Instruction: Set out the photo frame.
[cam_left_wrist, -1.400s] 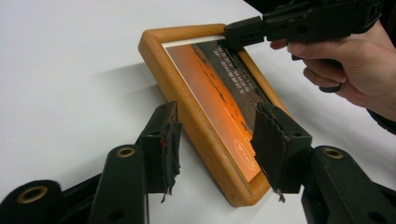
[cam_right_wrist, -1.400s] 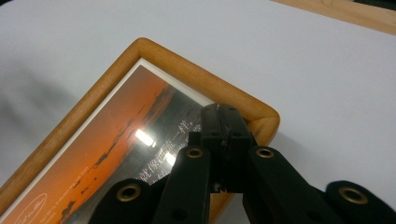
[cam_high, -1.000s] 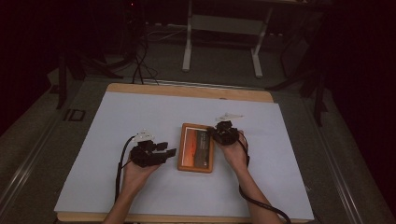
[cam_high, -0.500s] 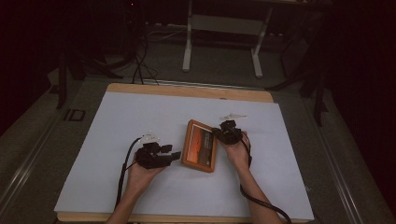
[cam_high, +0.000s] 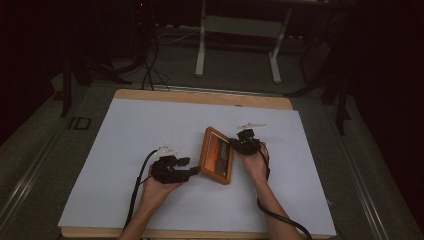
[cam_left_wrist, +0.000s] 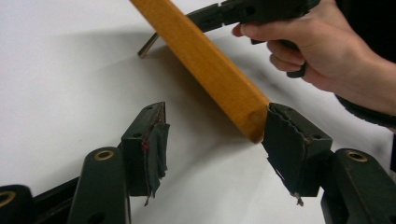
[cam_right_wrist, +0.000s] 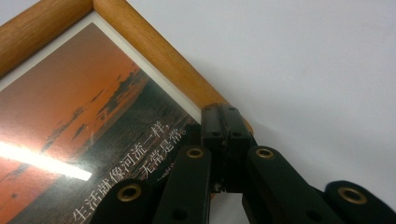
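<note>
Picture frame (cam_high: 217, 156) near the middle of the white table (cam_high: 125, 130), lifted along its right edge and tilted, its long axis running from the near edge of the table toward the far edge. The right gripper (cam_high: 239, 145) has its jaws pinched shut on the wooden rim at the frame's right side; in the right gripper view the jaws (cam_right_wrist: 227, 135) meet on the rim beside the sunset print. The left gripper (cam_high: 192, 171) rests at the frame's near left corner with its jaws wide and just opened further, gripping nothing; in the left gripper view that corner (cam_left_wrist: 252, 123) touches the inner face of one pad while the other pad (cam_left_wrist: 159, 144) stands well apart. The frame thus lies directly ahead of the left jaws, its weight likely carried by the right hand (cam_high: 255, 162)
</note>
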